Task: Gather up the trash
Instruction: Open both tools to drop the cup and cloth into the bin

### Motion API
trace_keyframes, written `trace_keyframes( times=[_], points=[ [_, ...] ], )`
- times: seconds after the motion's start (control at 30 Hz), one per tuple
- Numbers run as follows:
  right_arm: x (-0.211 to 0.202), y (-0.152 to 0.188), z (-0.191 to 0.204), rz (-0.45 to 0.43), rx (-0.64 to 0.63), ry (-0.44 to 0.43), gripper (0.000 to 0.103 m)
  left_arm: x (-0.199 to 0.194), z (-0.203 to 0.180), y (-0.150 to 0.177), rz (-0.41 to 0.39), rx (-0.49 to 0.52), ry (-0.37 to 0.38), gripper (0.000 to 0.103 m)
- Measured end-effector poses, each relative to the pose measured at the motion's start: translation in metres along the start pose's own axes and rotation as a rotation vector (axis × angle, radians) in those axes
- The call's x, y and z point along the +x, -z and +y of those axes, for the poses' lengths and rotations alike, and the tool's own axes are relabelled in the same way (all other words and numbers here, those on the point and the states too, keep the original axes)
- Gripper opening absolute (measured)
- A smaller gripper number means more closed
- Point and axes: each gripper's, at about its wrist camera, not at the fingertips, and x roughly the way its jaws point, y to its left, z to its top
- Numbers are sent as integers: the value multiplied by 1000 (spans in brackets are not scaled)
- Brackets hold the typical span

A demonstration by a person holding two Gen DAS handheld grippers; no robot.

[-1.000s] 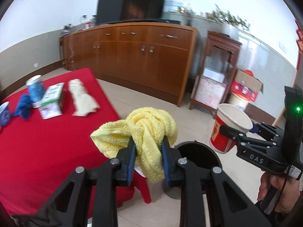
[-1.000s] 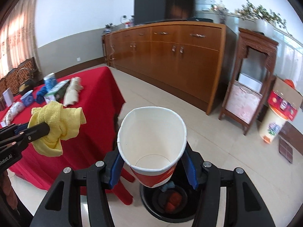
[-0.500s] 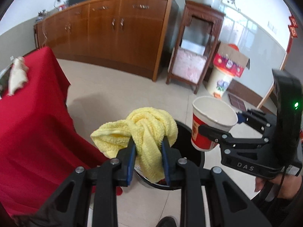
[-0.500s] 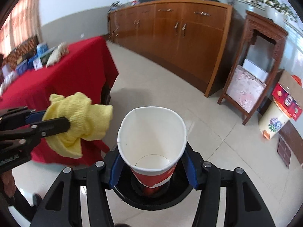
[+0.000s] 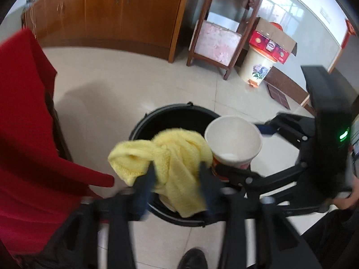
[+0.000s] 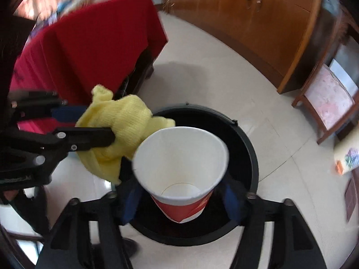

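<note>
Both opening grippers, over the black bin (image 6: 246,143), release yellow cloth (image 5: 177,157) and empty cup (image 6: 179,157).

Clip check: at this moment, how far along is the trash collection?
Done: both items are carried over the black bin. In hand: the left gripper is opening around the yellow cloth, and the right gripper is opening around the paper cup; neither has landed inside. Left: blurred items on the red table.

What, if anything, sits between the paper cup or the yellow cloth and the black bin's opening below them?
Nothing visible. The paper cup and yellow cloth hang directly over the black bin, whose mouth is open. Both grippers' jaws are opening, with cup and cloth between them.
</note>
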Motion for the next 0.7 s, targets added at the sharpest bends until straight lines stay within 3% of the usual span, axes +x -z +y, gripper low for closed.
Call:
trace_keyframes(
  times=[0.03, 0.1, 0.17, 0.3, 0.43, 0.7],
  points=[
    [12, 5, -8, 32, 15, 39, 103, 3, 4, 1, 5, -13, -34, 70],
    [26, 15, -21, 88, 83, -30, 103, 0, 9, 4, -11, 12, -79, 73],
    [30, 21, -28, 110, 97, 6, 103, -6, 11, 7, -30, 28, -120, 77],
    [22, 20, -32, 86, 126, 2, 103, -21, 17, 11, -73, 21, -180, 78],
    [7, 9, -28, 38, 153, 18, 103, -40, 19, 11, -121, 0, -223, 89],
    [-46, -12, -15, -114, 215, 107, 103, -70, 21, 5, -178, -26, -239, 90]
  ],
)
